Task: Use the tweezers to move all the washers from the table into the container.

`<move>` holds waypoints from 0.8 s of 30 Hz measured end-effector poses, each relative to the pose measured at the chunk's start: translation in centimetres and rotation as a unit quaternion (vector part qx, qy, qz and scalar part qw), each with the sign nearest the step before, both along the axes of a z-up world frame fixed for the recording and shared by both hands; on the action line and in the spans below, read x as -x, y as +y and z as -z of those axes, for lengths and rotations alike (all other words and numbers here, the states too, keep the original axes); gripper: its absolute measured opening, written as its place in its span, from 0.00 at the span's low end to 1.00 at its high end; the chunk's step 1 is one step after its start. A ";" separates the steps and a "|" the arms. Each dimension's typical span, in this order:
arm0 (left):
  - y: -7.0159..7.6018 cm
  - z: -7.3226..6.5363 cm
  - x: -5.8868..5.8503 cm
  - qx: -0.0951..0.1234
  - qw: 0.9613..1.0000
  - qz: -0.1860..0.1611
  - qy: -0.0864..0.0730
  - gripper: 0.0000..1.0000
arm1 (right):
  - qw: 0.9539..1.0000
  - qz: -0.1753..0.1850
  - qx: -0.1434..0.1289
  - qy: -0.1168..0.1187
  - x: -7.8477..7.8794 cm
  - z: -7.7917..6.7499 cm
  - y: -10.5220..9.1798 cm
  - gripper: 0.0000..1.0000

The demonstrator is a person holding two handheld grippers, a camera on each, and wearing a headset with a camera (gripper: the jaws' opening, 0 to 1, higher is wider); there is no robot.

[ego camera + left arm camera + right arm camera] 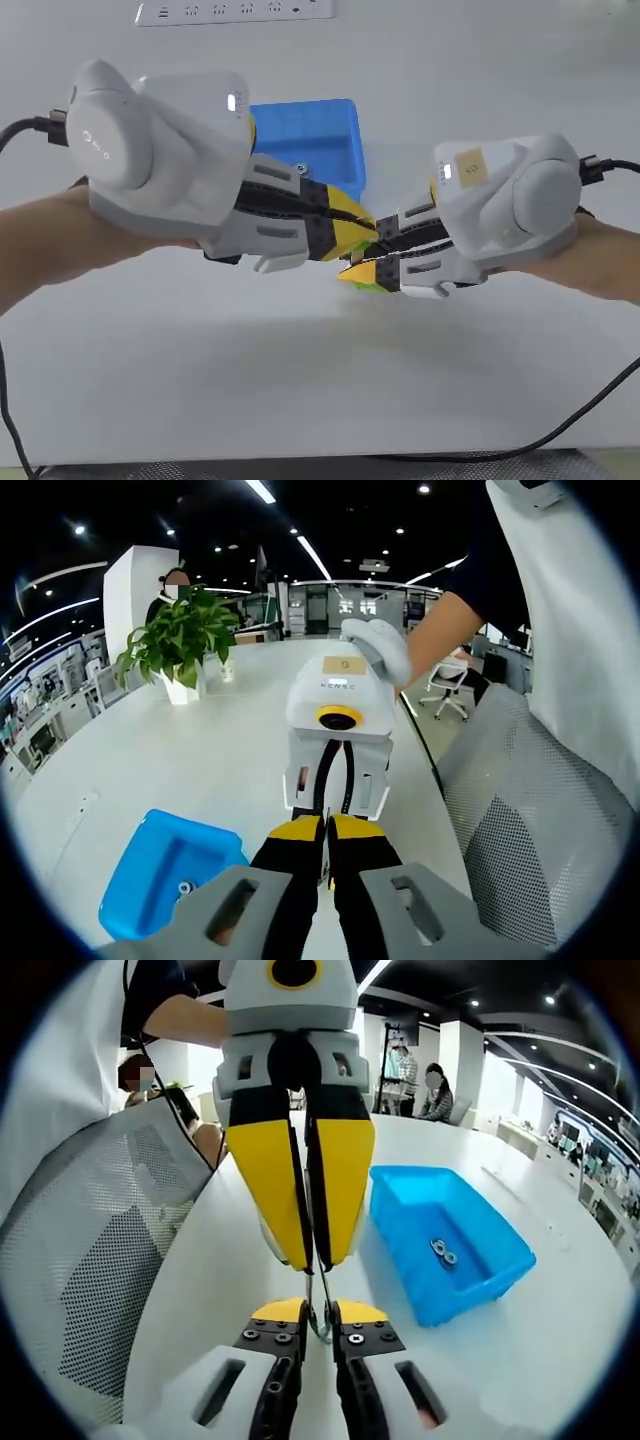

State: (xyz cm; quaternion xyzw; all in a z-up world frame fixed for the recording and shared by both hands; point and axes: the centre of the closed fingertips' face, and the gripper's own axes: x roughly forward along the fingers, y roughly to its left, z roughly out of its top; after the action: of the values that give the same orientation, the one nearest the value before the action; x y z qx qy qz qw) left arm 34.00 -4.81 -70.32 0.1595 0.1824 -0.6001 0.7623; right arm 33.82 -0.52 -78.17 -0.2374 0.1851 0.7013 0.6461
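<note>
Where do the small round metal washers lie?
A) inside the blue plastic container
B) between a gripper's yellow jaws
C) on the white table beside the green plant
A: in the right gripper view, two small round metal washers lie on the floor of the blue plastic container.

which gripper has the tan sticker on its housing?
The right gripper, on the right in the head view: the tan sticker sits atop its white housing. The left gripper shows none.

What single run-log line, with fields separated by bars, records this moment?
left gripper: shut on tweezers | right gripper: shut on tweezers | container: holds washers | gripper tips meeting
</note>
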 end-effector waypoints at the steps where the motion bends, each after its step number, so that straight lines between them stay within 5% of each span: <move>1: 0.0 0.0 0.0 0.000 1.000 0.001 0.000 0.06 | 1.000 -0.001 0.000 -0.001 0.0 0.0 0.0 0.10; 9: 0.0 0.0 -0.1 0.004 1.000 -0.008 0.001 0.06 | 1.000 0.011 -0.008 -0.001 0.2 -0.4 0.0 0.09; 13: 0.2 0.0 0.1 0.001 1.000 -0.002 -0.003 0.17 | 1.000 0.016 -0.013 0.005 0.4 -0.6 0.1 0.09; 24: 1.5 0.3 0.0 -0.015 1.000 -0.010 -0.006 0.24 | 1.000 0.026 -0.015 0.005 0.0 -1.3 0.3 0.09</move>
State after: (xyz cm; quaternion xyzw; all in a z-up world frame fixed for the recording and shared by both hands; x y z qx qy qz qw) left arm 33.98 -3.36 -70.59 0.1731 0.1883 -0.5890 0.7666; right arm 33.81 -0.21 -76.91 -0.2197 0.1838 0.6883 0.6664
